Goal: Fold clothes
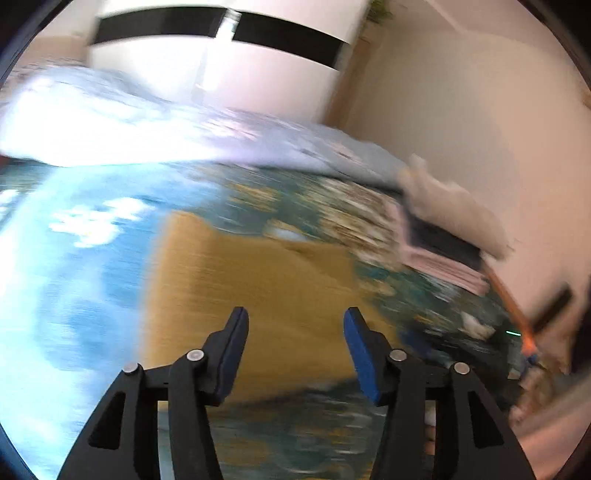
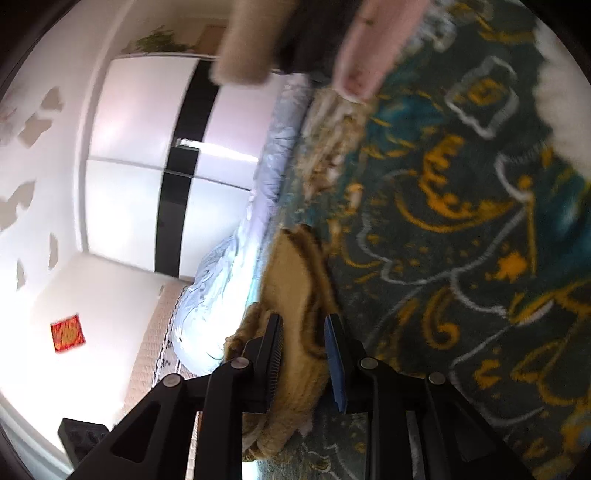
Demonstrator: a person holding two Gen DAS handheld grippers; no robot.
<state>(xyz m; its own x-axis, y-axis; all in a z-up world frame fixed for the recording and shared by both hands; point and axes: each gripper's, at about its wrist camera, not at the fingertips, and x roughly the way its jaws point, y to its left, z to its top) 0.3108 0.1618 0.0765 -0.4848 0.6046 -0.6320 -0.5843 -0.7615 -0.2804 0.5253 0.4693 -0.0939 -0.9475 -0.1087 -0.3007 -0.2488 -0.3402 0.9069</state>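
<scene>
— Low in the left wrist frame, what do the left tongs (image 1: pixel 295 325) show?

— Their blue-padded fingers (image 1: pixel 360 354) stand wide apart with nothing between them: released. They hang over a mustard-yellow cloth (image 1: pixel 258 280) that fills the centre of the frame, lying flat on a teal patterned blanket (image 1: pixel 332 206). The whole view is motion-blurred.

— And around it?

— At the right of the frame sits a stack (image 1: pixel 447 243) of folded clothes: pink at the bottom, something dark above it, a beige piece on top. A pale blue quilt (image 1: pixel 147 110) runs across the upper left, with a white wardrobe (image 1: pixel 221 66) crossed by a black band behind it.

— What about the right wrist frame?

— It is turned on its side. The right tongs (image 2: pixel 303 336) at bottom centre are narrowed around a bunched edge of the yellow cloth (image 2: pixel 291 280), which passes between the fingers (image 2: pixel 336 362): clenched on it. The cloth runs up from the tongs along the border of the blanket (image 2: pixel 461 221), which takes the right half of the frame with gold and white figures on it.

— Anything else?

— The stack (image 2: pixel 306 33) shows blurred at top centre, the quilt (image 2: pixel 229 280) in the middle, the wardrobe (image 2: pixel 147 166) on the left.
</scene>
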